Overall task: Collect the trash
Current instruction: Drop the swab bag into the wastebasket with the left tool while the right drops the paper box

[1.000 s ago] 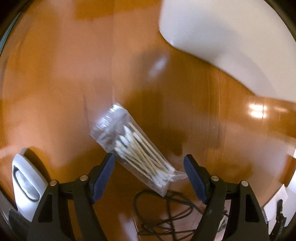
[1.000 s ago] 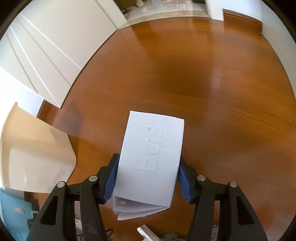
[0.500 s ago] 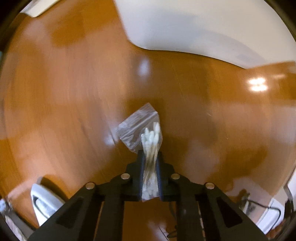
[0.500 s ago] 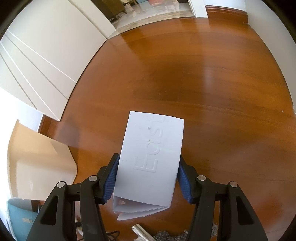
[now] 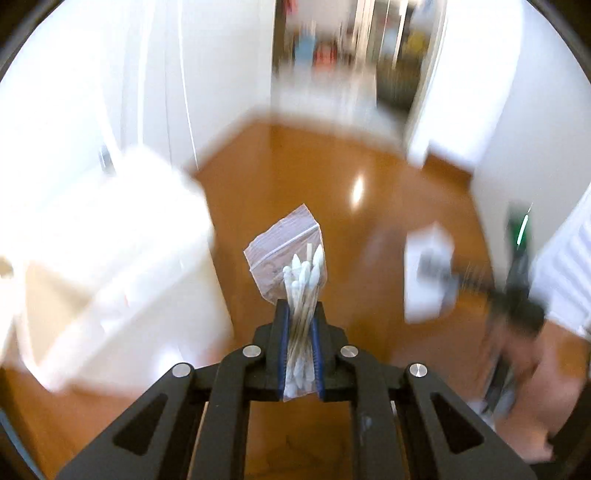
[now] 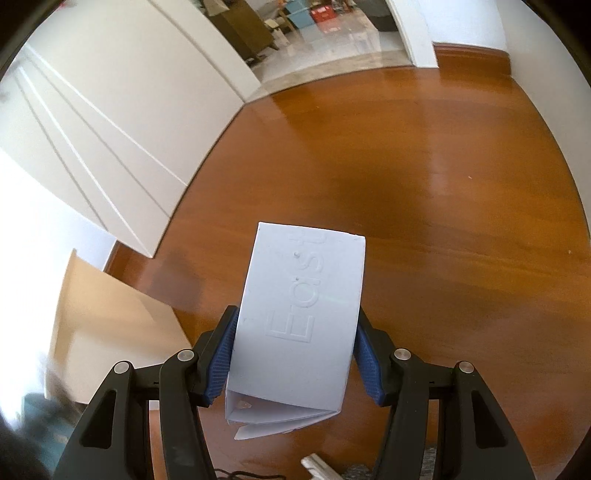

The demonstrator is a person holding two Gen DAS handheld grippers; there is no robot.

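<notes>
My left gripper (image 5: 300, 314) is shut on a clear plastic bag of cotton swabs (image 5: 293, 258) and holds it up above the wooden floor (image 5: 314, 177). My right gripper (image 6: 297, 332) is shut on a flattened white cardboard box (image 6: 303, 314) embossed with "East", held above the floor (image 6: 424, 166). In the blurred left wrist view, the right gripper with its white box (image 5: 428, 273) shows at the right. A white bin (image 5: 110, 266) stands at the left, close to the swab bag; its tan-lined side shows in the right wrist view (image 6: 107, 332).
White wardrobe doors (image 6: 92, 122) run along the left. An open doorway (image 6: 314, 33) lies ahead with furniture beyond. A small scrap of rubbish (image 6: 317, 467) and a dark cable (image 6: 229, 474) lie on the floor under the right gripper.
My left gripper closed on the swab bag, lifted it off the floor and tilted up towards the room. My right gripper also tilted upward, still holding the box.
</notes>
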